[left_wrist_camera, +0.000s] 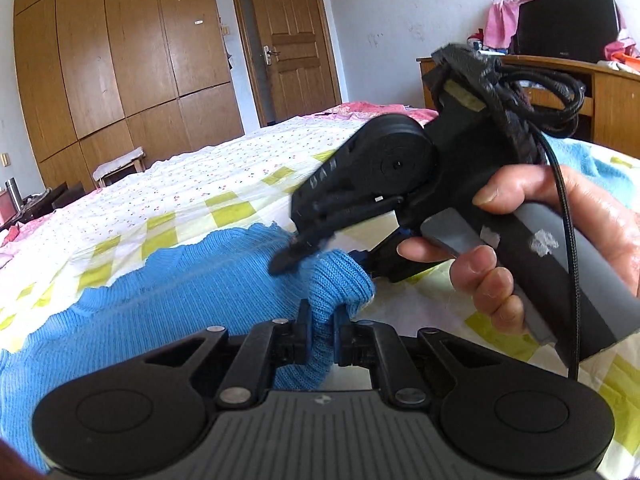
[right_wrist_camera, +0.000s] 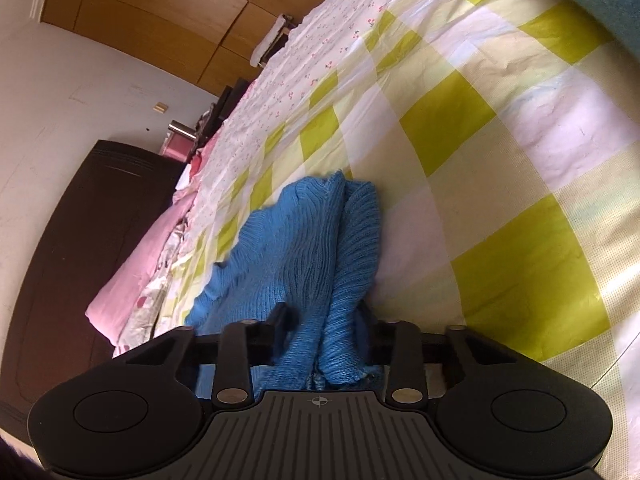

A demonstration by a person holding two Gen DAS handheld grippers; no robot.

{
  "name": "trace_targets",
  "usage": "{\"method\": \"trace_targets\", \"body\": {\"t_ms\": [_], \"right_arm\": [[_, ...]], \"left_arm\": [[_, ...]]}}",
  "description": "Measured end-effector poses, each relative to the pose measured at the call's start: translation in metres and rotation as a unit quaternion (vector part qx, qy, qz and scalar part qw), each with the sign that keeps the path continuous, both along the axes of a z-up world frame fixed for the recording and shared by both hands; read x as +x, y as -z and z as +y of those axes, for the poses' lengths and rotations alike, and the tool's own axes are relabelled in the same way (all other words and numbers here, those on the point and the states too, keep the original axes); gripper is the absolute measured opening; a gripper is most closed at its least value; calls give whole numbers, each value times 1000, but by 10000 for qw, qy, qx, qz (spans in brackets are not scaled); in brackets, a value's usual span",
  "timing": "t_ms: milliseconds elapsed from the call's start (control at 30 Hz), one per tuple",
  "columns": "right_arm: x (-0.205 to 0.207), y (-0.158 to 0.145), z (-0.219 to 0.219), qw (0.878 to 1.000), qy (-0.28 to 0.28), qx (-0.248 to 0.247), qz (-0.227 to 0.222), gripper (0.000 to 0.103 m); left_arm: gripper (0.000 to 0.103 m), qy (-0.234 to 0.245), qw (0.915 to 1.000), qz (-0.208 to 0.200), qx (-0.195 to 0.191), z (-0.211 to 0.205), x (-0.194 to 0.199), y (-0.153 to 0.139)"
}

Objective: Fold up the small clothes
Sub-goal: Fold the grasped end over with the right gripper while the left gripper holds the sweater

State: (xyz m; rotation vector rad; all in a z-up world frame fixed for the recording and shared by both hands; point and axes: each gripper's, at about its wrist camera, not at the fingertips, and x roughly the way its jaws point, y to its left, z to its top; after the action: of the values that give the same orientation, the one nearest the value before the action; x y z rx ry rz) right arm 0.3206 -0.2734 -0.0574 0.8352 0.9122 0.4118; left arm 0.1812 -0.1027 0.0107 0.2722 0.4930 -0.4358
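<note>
Sweater: blue knit sweater (left_wrist_camera: 180, 292), ribbed, with a wavy scalloped edge, lying on the bed (left_wrist_camera: 208, 184) and bunched up at the end nearest me.

Left gripper (left_wrist_camera: 321, 322): my fingers (left_wrist_camera: 303, 320) are squeezed nearly together on a ribbed fold of the knit, so that end is pinched tight and lifted a bit off the quilt.

Right gripper (right_wrist_camera: 326, 320): fingers sit only part-way in, with a thick wad of the sweater between them. The knit fills the gap, but I honestly can't tell if the pads are actually pressing on it.

Right hand (left_wrist_camera: 560, 248): wrapped around the grey handle, thumb on top, gripper angled down at the sweater, black cable looping off the back.

Only in the left view: my right gripper from the side, the wardrobe (left_wrist_camera: 100, 64), the door (left_wrist_camera: 288, 40), and a desk (left_wrist_camera: 600, 96) with a dark monitor and pink cloth on it.

Only in the right view: a dark headboard (right_wrist_camera: 80, 240), a pink pillow (right_wrist_camera: 132, 280), and the sweater folded into two upright ridges running away from me.

Bed cover: yellow-green and white checks near me, small floral print further off.
</note>
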Motion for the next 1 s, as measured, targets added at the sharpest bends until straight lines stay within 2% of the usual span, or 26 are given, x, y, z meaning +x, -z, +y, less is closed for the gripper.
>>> {"method": "trace_targets", "body": {"t_ms": [67, 233, 367, 533, 767, 1000], "right_arm": [[-3, -2, -2, 9999, 72, 111, 2, 21], [-7, -31, 5, 9993, 154, 177, -284, 18], [-6, -61, 29, 9982, 64, 184, -565, 17], [-4, -96, 82, 9954, -284, -12, -918, 16], [4, -116, 172, 9902, -767, -344, -1113, 15], [6, -105, 265, 9795, -1307, -1039, -1126, 15]], "left_arm": [[16, 0, 9999, 26, -142, 4, 0, -2], [16, -104, 9978, -5, -648, 27, -2, -17], [16, -296, 9934, -93, -1105, 55, -6, -32], [15, -643, 9848, -176, -1604, 104, -13, -47], [15, -1164, 9772, -309, -1750, 176, -26, -54], [15, -1770, 9667, -50, -1847, 235, -26, -37]]}}
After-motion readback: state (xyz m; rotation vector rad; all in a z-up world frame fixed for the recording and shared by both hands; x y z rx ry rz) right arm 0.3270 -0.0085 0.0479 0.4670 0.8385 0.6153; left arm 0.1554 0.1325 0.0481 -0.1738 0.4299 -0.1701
